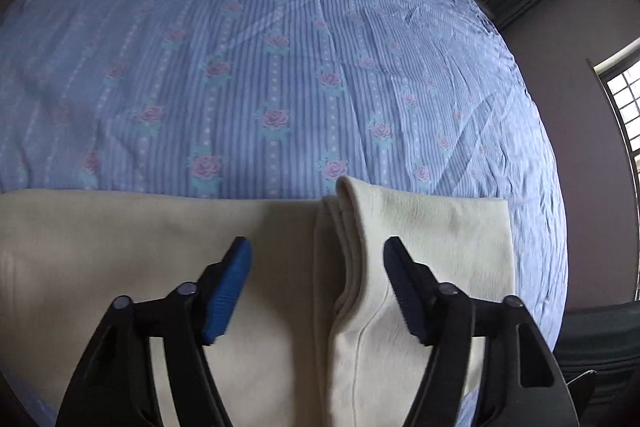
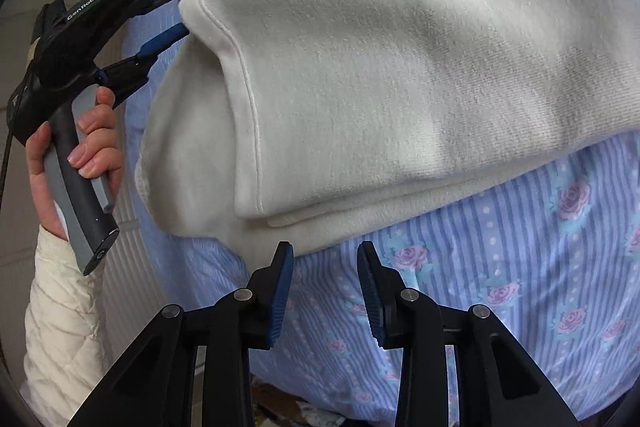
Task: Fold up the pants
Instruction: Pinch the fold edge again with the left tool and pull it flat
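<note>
Both tongs are standing open, neither gripping anything. Through the left wrist camera, the left gripper (image 1: pixel 318 291) is hovering with its blue pads (image 1: pixel 228 291) spread wide over the cream pants (image 1: pixel 432 239), which are lying folded on the blue striped bedsheet (image 1: pixel 280 67) with rose print; a hemmed edge is running between the two fingers without touching either pad. Through the right wrist camera, the right gripper (image 2: pixel 325 293) is holding its jaws partly apart just below the folded stack, over bare sheet. Off to the left in that view, a hand (image 2: pixel 80 155) in a quilted white sleeve (image 2: pixel 60 315) is holding the other tool at the pants' corner, though its upper finger seems to be slipping behind the cloth there.
</note>
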The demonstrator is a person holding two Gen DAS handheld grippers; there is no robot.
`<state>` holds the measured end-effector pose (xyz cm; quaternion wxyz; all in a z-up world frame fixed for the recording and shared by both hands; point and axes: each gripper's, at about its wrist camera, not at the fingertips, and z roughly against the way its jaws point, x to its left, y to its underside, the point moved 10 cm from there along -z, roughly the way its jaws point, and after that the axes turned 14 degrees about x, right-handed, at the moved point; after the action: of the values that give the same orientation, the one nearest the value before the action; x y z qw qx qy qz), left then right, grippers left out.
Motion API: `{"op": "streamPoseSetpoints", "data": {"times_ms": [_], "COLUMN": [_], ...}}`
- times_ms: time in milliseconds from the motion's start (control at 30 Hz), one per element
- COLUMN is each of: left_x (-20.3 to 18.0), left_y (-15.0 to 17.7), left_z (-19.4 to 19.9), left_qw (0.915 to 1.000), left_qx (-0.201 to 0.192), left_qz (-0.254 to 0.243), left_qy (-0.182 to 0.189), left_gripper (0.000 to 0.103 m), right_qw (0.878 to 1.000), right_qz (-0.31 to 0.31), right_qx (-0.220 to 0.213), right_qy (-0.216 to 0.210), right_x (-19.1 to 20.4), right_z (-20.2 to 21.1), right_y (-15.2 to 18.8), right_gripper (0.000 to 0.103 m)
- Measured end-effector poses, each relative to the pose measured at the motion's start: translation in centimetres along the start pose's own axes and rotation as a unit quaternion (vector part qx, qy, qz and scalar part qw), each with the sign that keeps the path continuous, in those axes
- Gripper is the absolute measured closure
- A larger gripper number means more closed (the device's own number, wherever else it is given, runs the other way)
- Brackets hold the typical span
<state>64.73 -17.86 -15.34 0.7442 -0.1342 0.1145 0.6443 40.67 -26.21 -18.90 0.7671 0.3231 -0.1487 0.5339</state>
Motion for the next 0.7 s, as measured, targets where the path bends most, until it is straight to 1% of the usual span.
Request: {"op": "streamPoseSetpoints", "data": {"times_ms": [33,67,100,167,233,267,300,333,367,433,500,533,567,600,667,700], "left_x": [0.4,0.8,1.1,1.5,1.3,1.1,1.0,0.9,0.8,0.3,-0.5,-0.7,-0.9,-1.0,-1.9,-2.3], "left_y": [1.2,2.6,4.0,7.5,11.1,12.8,14.2,15.2,16.1,17.0,17.2,17.3,17.4,17.4,17.4,17.6], "left_z": [0.7,1.2,1.5,1.0,-0.4,-1.2,-2.0,-2.8,-3.4,-3.9,-4.1,-4.4,-4.6,-4.3,-2.6,-1.9], "left_qw": [1.0,1.0,0.9999,0.9978,0.9915,0.9869,0.9822,0.9782,0.9751,0.9704,0.9667,0.9662,0.9664,0.9678,0.9689,0.9692], "left_qx": [-0.004,0.001,0.008,0.034,0.067,0.083,0.097,0.108,0.115,0.115,0.11,0.112,0.116,0.109,0.087,0.083], "left_qz": [-0.004,-0.005,-0.001,0.02,0.053,0.07,0.087,0.103,0.116,0.131,0.141,0.144,0.146,0.146,0.135,0.126], "left_qy": [-0.001,0.003,0.015,0.053,0.098,0.119,0.135,0.145,0.15,0.167,0.183,0.182,0.177,0.174,0.188,0.194], "left_gripper": [0.029,0.029,0.029,0.032,0.038,0.041,0.048,0.056,0.059,0.066,0.068,0.083,0.087,0.088,0.089,0.089], "right_qw": [1.0,0.999,0.997,0.991,0.984,0.981,0.978,0.977,0.976,0.973,0.972,0.972,0.972,0.972,0.972,0.972], "right_qz": [0.014,0.028,0.044,0.08,0.114,0.126,0.136,0.143,0.149,0.156,0.161,0.161,0.16,0.159,0.157,0.157], "right_qx": [-0.009,-0.019,-0.028,-0.046,-0.062,-0.069,-0.074,-0.075,-0.074,-0.072,-0.071,-0.07,-0.068,-0.067,-0.065,-0.065], "right_qy": [0.015,0.033,0.054,0.092,0.122,0.13,0.136,0.14,0.144,0.152,0.157,0.158,0.159,0.159,0.161,0.161], "right_x": [0.2,0.4,0.4,0.4,0.6,0.8,1.0,0.7,0.4,0.6,0.8,0.8,0.8,1.0,0.9,1.0], "right_z": [0.6,1.3,2.0,3.1,4.2,4.4,4.7,5.2,5.9,6.1,5.9,5.8,5.7,5.3,4.9,4.6], "right_y": [0.2,0.4,0.5,0.7,0.5,0.3,0.1,-0.4,-0.6,-0.9,-0.9,-0.9,-0.8,-0.7,-0.6,-0.5], "right_gripper": [0.066,0.066,0.066,0.066,0.066,0.066,0.066,0.066,0.066,0.066,0.066,0.066,0.066,0.066,0.066,0.066]}}
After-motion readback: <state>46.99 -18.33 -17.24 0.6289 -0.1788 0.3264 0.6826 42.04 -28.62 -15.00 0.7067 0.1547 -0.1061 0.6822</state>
